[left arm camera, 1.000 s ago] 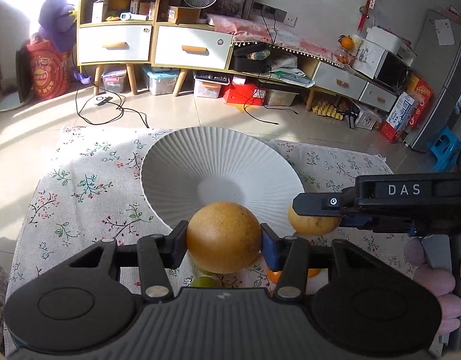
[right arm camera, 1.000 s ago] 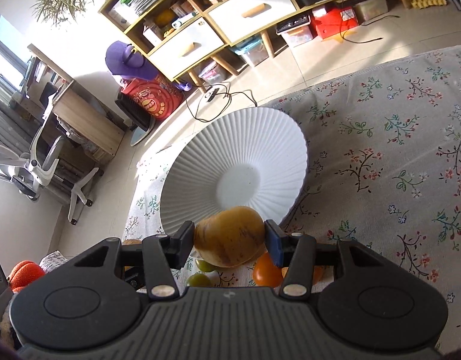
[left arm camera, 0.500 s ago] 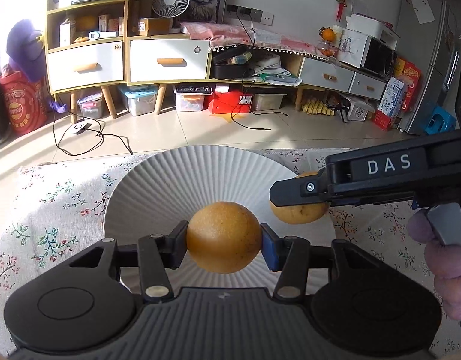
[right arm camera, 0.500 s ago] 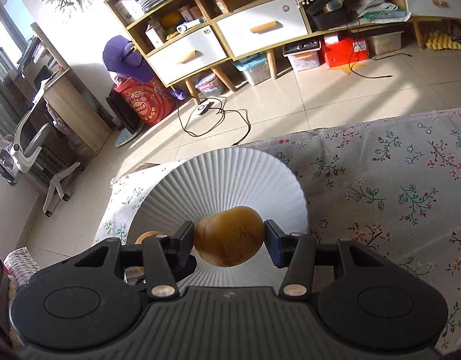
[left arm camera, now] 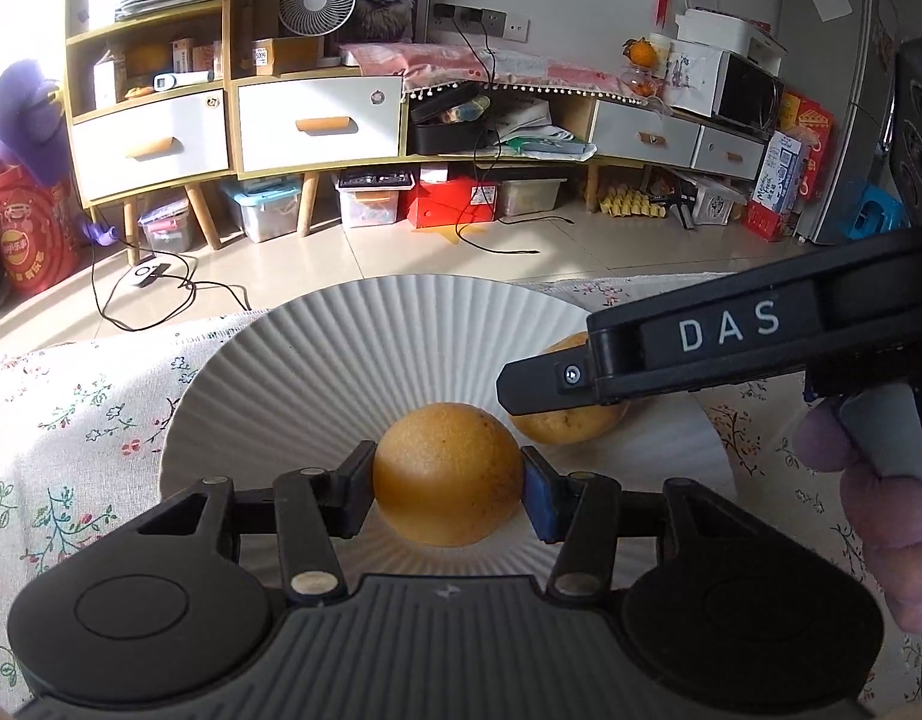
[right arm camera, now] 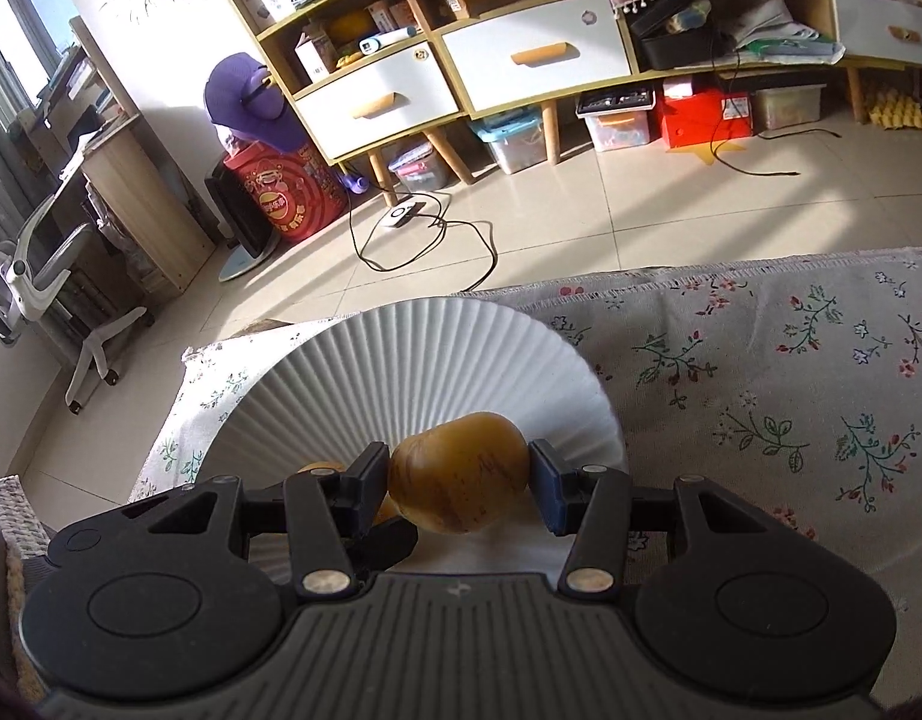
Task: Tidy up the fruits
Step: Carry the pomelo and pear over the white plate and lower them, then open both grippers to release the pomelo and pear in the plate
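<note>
left gripper (left arm camera: 448, 492): clamped on round orange fruit (left arm camera: 448, 474), held over near part of ribbed white plate (left arm camera: 317, 360). right gripper (right arm camera: 459, 483): clamped on oval yellow-brown fruit (right arm camera: 459, 471), over same plate's near right side. plate resting on floral cloth (right arm camera: 761, 396).

Two orange-yellow fruits (left arm camera: 448, 474) (left arm camera: 566, 420) are in view, along with one white ribbed plate (left arm camera: 317, 360). Two hand-held grippers (left arm camera: 448, 495) (right arm camera: 459, 483) appear, on one floral cloth (right arm camera: 761, 396).

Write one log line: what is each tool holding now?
left tool: shut on orange | right tool: shut on pear | both over plate | none released
</note>
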Available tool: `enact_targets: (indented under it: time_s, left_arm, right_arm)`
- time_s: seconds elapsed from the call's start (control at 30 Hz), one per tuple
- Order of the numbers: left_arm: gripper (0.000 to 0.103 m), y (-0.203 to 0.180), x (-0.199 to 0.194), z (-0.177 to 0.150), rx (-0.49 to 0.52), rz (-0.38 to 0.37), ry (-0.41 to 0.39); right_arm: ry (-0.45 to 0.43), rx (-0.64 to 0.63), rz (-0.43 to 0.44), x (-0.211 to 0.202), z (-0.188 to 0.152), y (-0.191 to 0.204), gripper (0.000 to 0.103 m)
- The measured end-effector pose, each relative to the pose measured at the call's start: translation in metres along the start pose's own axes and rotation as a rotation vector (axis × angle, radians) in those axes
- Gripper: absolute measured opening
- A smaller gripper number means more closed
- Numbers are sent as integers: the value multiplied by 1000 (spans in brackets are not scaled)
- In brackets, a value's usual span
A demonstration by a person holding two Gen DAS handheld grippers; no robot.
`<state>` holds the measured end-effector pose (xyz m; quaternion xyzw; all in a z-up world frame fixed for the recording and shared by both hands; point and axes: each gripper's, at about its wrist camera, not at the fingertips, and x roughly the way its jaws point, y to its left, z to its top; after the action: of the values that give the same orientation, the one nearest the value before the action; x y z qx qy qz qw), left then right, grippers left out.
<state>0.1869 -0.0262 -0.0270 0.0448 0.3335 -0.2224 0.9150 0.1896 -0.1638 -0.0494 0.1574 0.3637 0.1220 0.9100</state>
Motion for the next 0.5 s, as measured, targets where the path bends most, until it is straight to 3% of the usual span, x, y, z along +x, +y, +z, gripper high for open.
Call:
enact_targets:
  time_s: [0.3,0.37,0.5]
  left_arm:
    - [41,5,5,1,-9,-25,25]
    - [46,5,4,0,-9,-31,23]
    - [68,2,0,2,-7,-23,10]
  right_arm:
    - [5,-9,3,1,1,0,48]
    - [11,-8,10,0,1,1,52]
    - [-1,-26,3,-6,0,4,66]
